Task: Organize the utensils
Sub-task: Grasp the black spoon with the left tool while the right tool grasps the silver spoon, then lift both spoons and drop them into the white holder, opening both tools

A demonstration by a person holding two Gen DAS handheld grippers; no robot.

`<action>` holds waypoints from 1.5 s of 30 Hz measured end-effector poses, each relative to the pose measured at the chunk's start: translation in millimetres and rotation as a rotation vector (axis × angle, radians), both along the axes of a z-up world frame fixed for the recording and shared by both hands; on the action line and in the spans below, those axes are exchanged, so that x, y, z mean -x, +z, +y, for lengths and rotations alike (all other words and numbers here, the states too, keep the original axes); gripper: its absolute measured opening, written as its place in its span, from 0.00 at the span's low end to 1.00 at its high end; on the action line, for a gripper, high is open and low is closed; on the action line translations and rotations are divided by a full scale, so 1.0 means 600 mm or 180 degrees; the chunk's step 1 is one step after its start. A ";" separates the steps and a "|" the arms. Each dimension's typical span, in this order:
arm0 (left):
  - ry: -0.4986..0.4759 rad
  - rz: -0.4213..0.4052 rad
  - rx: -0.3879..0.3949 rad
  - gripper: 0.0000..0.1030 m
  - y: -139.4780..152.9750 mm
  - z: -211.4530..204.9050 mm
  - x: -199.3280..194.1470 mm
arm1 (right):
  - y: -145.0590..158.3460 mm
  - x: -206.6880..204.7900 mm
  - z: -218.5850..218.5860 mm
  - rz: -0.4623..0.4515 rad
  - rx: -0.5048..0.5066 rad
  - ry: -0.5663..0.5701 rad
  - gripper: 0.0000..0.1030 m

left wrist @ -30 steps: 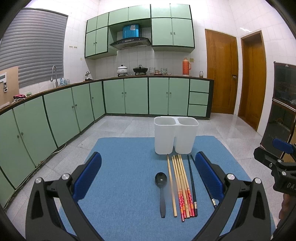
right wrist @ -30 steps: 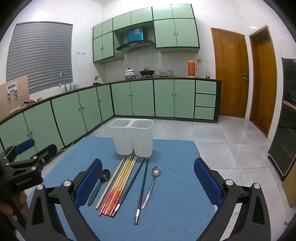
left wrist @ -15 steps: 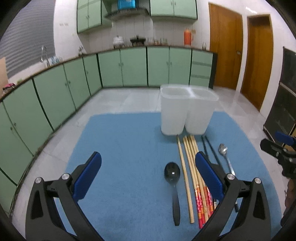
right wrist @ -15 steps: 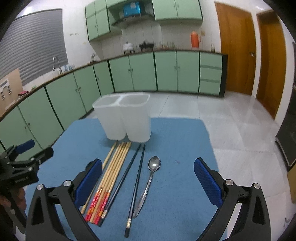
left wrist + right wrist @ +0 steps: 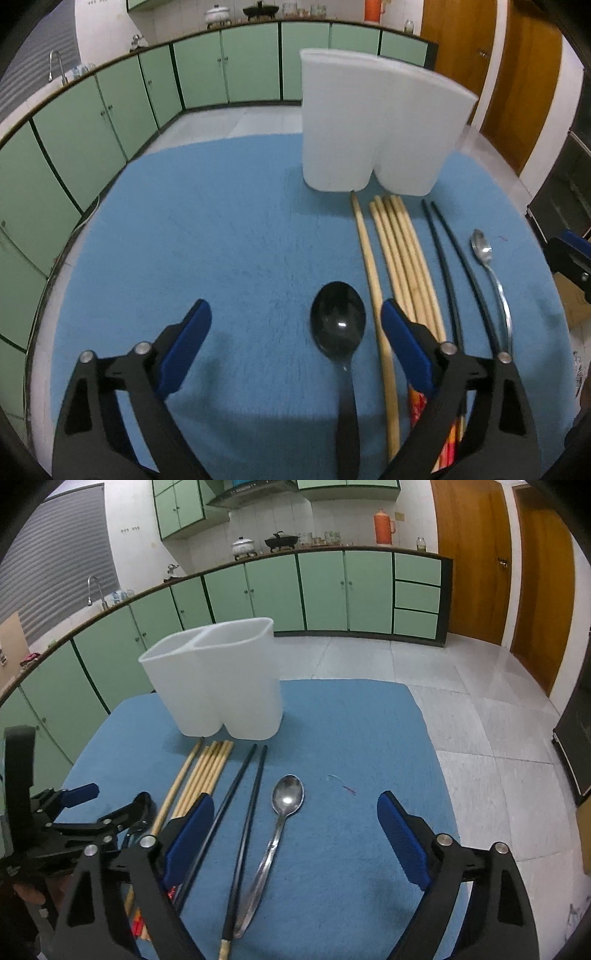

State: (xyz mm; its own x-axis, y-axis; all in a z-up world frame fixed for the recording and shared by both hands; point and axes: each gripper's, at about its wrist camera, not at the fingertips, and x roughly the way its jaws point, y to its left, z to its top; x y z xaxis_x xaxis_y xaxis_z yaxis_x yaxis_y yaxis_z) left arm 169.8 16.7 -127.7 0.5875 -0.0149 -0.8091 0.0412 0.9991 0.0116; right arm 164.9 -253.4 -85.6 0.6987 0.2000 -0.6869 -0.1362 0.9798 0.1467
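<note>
Because the black spoon [image 5: 339, 325] lies just beside the nearest wooden chopstick [image 5: 373, 280], the left gripper [image 5: 295, 332], whose jaws have just been closing a little yet stand wide and empty, risks catching both. The right gripper [image 5: 295, 816], likewise wide, empty and just narrowing, straddles the metal spoon [image 5: 284, 805], with the black chopsticks [image 5: 245, 797] close enough to get dragged along. Behind the utensils on the blue mat [image 5: 351, 720], the white two-compartment holder [image 5: 214, 686] appears empty, though its bottoms are hidden.
</note>
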 end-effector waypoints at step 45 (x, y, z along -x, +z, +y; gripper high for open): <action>-0.0314 -0.0274 0.0055 0.09 -0.006 -0.014 -0.028 | -0.051 -0.085 0.030 0.0420 -0.0089 0.0208 0.28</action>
State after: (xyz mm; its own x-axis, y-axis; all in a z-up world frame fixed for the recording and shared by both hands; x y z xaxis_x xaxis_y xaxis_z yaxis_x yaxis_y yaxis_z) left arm 186.5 8.2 -131.2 0.6498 -0.0895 -0.7548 0.1390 0.9903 0.0022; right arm 216.0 -235.2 -116.2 0.5877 0.2624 -0.7653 -0.1772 0.9647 0.1947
